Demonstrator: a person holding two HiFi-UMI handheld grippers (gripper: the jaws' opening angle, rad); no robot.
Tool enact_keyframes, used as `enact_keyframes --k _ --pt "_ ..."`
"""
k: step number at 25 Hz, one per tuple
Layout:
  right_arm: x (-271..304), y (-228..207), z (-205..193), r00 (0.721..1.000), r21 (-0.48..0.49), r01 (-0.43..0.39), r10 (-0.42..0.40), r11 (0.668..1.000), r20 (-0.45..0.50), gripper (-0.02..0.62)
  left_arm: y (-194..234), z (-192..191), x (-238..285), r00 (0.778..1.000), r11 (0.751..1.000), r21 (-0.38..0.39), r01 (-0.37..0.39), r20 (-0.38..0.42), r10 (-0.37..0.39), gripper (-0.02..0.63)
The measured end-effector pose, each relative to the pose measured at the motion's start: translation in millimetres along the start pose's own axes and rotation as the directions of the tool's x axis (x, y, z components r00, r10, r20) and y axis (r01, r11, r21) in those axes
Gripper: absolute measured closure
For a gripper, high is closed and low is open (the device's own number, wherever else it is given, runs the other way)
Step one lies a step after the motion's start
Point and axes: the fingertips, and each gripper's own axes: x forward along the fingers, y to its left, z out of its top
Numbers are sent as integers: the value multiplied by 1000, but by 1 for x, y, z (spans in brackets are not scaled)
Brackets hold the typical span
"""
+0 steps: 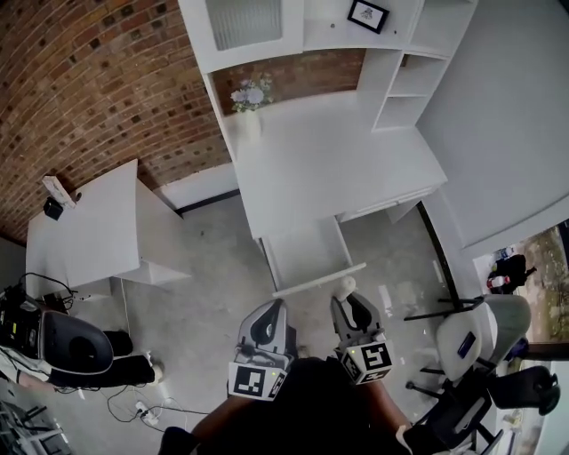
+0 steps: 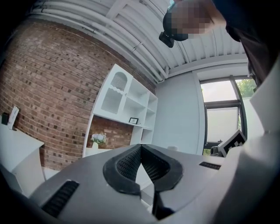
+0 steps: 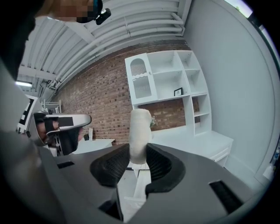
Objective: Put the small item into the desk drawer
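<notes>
Jaws of the right tool point(image 3: 139, 161) pinch a pale, round-topped item point(image 3: 140, 129), which stands upright between the ribbed pads and rises well above them. Just to its left, the left tool point(image 2: 141, 153) has its jaws pressed together at the tips with nothing between them. In the head view both tools are held low over the grey floor point(image 1: 213, 267), on the near side of the open drawer point(image 1: 307, 253). The item sits just near of the drawer's front edge, toward its right end, and is not inside. The drawer is pulled out from under a white bench point(image 1: 329, 169), whose top carries a vase point(image 1: 251, 124) of flowers at its far left. White shelves point(image 1: 409, 75) rise at the bench's far side against a brick wall point(image 1: 98, 80), with a small black frame point(image 1: 367, 14) on an upper shelf. An office chair point(image 1: 476, 333) stands to the right.
</notes>
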Motion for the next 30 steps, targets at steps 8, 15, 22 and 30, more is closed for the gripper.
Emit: enact_keyframes --k 8,15,22,30 --pt "73 -15 24 999 -19 33 -33 999 -8 462 57 12 51 1000 1000 -7 22 -1 -22 583" --pt "122 -36 30 999 -39 5 -6 999 -36 462 83 10 79 1000 999 -24 -23 -21 22 583" --pt "158 -69 15 993 -59 -83 78 995 -89 462 84 5 107 992 992 -38 -124 -9 124 583" --pt "199 -109 -6 972 -56 -182 171 982 -162 462 70 -5 153 979 979 -28 -202 -25 201 583"
